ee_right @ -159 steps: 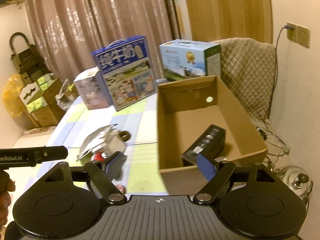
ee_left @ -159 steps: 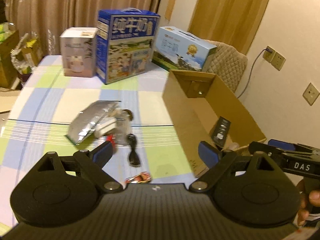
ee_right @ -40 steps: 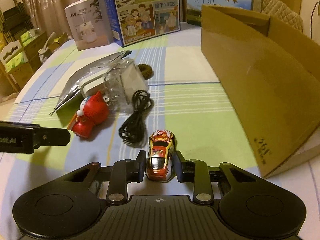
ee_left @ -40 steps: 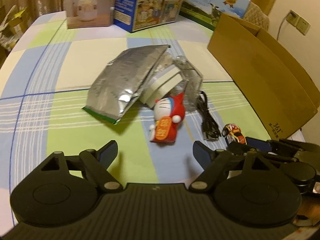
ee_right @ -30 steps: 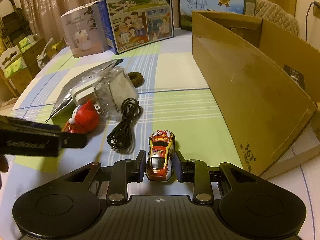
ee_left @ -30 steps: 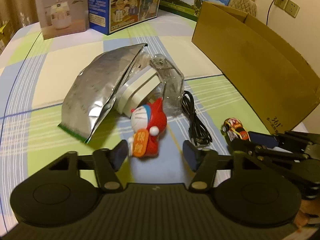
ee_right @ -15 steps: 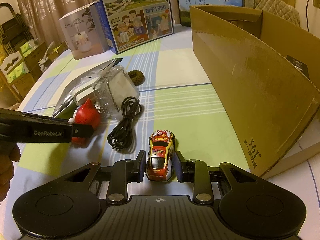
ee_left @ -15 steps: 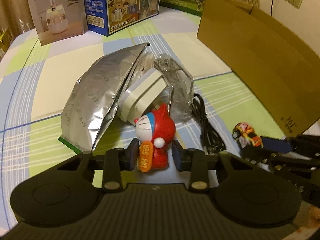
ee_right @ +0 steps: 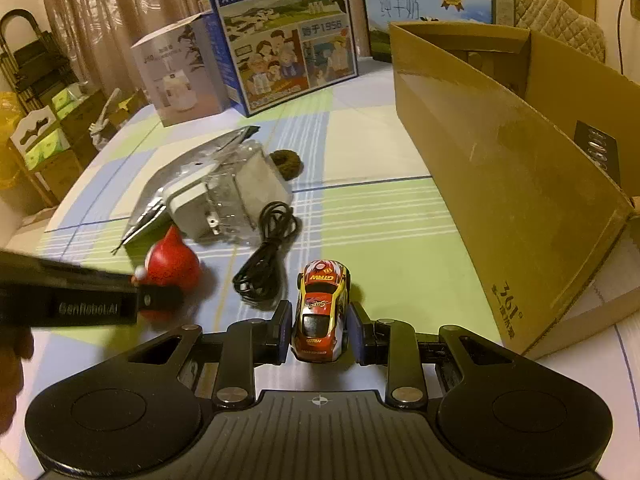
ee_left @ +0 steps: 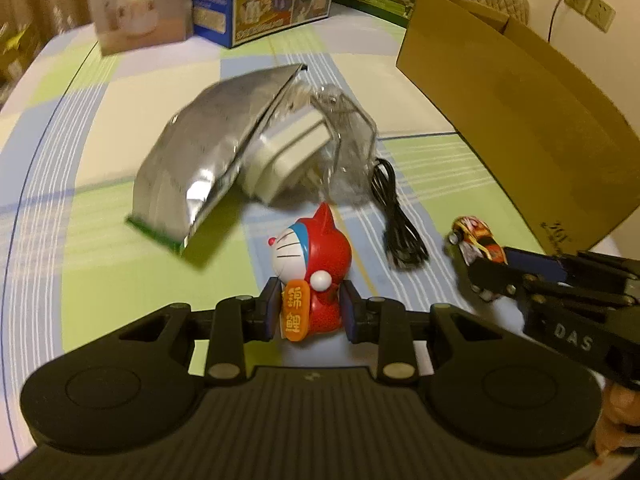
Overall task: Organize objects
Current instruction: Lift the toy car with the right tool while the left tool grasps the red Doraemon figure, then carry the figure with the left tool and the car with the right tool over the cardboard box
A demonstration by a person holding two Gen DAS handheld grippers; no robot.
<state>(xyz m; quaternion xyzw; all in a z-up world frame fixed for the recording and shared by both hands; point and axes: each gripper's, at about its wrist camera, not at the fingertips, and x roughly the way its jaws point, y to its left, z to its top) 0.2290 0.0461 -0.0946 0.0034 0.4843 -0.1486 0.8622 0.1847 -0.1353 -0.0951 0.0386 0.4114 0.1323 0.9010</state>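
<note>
Both grippers loaded for the cardboard box

The left gripper (ee_left: 308, 314) had just closed on the red cat figurine (ee_left: 312, 276); the right gripper (ee_right: 319, 334) already clamped the red-and-yellow toy car (ee_right: 320, 312), leaving both ready for the open brown cardboard box (ee_right: 520, 184).

Dim, warm yellow indoor light throughout, with glare on the silver foil bag (ee_left: 208, 160) and a dark shadow just beneath its near edge. Strong fisheye bending at the edges, curving the tablecloth (ee_right: 400, 216) stripes and cardboard box (ee_right: 520, 184) wall. Motion blur across the left wrist view; sharper in the right, apart from the smeared left gripper (ee_right: 156, 300).
</note>
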